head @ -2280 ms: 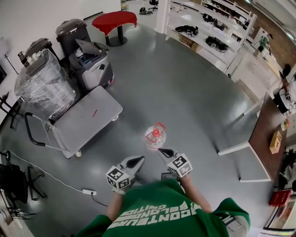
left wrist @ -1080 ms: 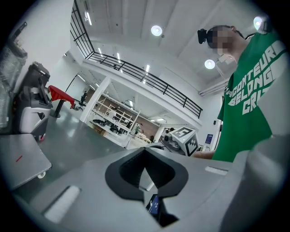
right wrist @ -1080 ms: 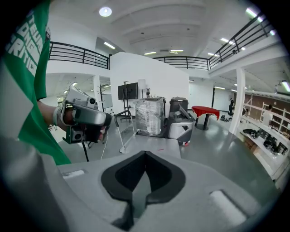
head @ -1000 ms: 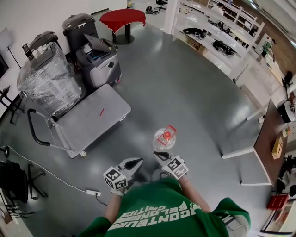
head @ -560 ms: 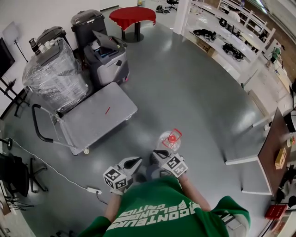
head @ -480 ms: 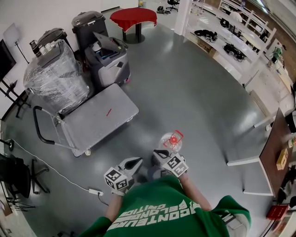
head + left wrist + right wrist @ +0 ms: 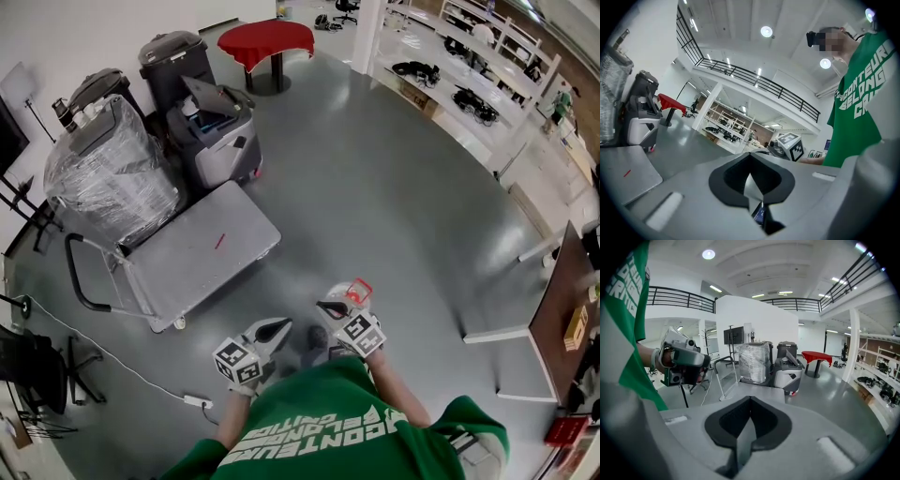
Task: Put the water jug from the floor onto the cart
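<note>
Seen from the head view, a person in a green shirt carries both tools at waist level, pointing ahead. The left tongs (image 7: 273, 330) are closed on nothing. The right tongs (image 7: 331, 307) are likewise pressed together and empty, angled down toward the floor (image 7: 403, 197).

The jug (image 7: 357, 292) stands on that floor just beyond the right tongs, not yet touched. With both tools closed, this looks like an approach, not a grab. Little of the jug shows. The right tool and its marker cube cover most of the body, leaving only the red top and a sliver of clear shoulder. How full it is cannot be told. Neither gripper view shows it, since both look out across the hall.

Up and to the left, well apart from the jug, the cart (image 7: 192, 246) waits with its low grey deck nearly bare apart from one small red mark. Its handle (image 7: 79, 278) faces away from the jug, which leaves the open end toward it, probably the easier side for loading.

Beyond the cart stand a film-wrapped load (image 7: 111, 173) and a grey machine (image 7: 220, 136), then a bin (image 7: 172, 58) and a red table (image 7: 274, 39). The frame's edge cuts off the shelves (image 7: 450, 56).
</note>
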Motion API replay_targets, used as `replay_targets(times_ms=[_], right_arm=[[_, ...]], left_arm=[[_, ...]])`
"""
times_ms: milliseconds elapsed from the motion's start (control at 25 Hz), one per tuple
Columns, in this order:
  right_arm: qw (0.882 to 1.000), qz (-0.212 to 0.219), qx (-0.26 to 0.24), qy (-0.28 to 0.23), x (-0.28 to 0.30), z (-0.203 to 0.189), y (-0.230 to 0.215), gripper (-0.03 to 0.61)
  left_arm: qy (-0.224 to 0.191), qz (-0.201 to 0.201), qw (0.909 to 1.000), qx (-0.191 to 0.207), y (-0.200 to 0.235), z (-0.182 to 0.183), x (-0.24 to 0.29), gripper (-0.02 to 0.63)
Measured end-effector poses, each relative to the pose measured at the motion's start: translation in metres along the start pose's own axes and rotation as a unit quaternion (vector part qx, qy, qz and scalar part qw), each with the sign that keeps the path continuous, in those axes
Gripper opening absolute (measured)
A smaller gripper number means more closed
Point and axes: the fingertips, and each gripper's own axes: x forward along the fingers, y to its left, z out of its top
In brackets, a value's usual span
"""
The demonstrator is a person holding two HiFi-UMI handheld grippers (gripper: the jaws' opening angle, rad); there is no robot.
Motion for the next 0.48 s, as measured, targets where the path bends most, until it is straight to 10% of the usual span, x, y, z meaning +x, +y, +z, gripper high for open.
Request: replay_targets(times_ms=[480], right_arm=[[1.0,-0.005,0.014,0.002,0.012,0.0,-0.051,-0.008]], left_arm=[[0.012,-0.01,0.9999,-0.004,0.025,0.016,0.036,0.014]])
